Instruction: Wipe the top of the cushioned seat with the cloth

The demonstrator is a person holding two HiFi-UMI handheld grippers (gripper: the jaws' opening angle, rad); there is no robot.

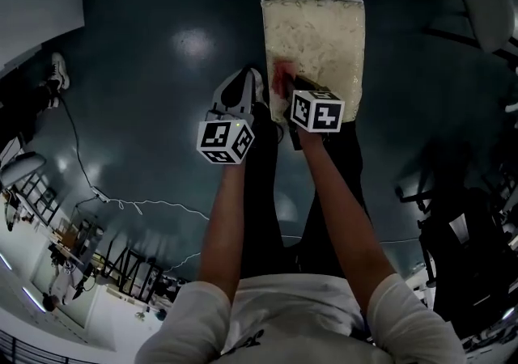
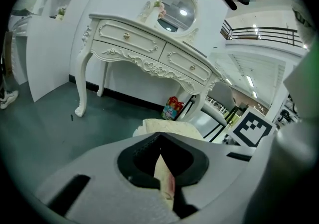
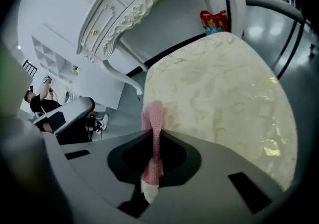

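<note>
The cloth (image 3: 153, 118), pink and knitted, is pinched in a thin fold between the closed jaws of the right gripper (image 3: 154, 134). A small bunch stands proud of the tips, probably so that fabric and not plastic meets the upholstery. In the head view that bunch lies at the left edge of the cushioned seat (image 1: 317, 31), toward its near left corner. It looks pressed onto the top, though actual contact is hard to confirm.

The left gripper (image 2: 159, 137) hangs just off the seat's left edge over the dark floor (image 1: 162, 47), apparently kept out of the wiping path. Its jaws meet at the tips. A pale sliver with a pink tinge shows in the slit below them, and I cannot tell what it is.

Beyond the cloth, the cream patterned top runs clear to its far edge. With the cloth at a near corner, this could be either end of a stroke.

Farther off stands a white carved dressing table (image 2: 149, 49) with a round mirror (image 2: 177, 11). A red packet (image 2: 172, 107) sits under it.
</note>
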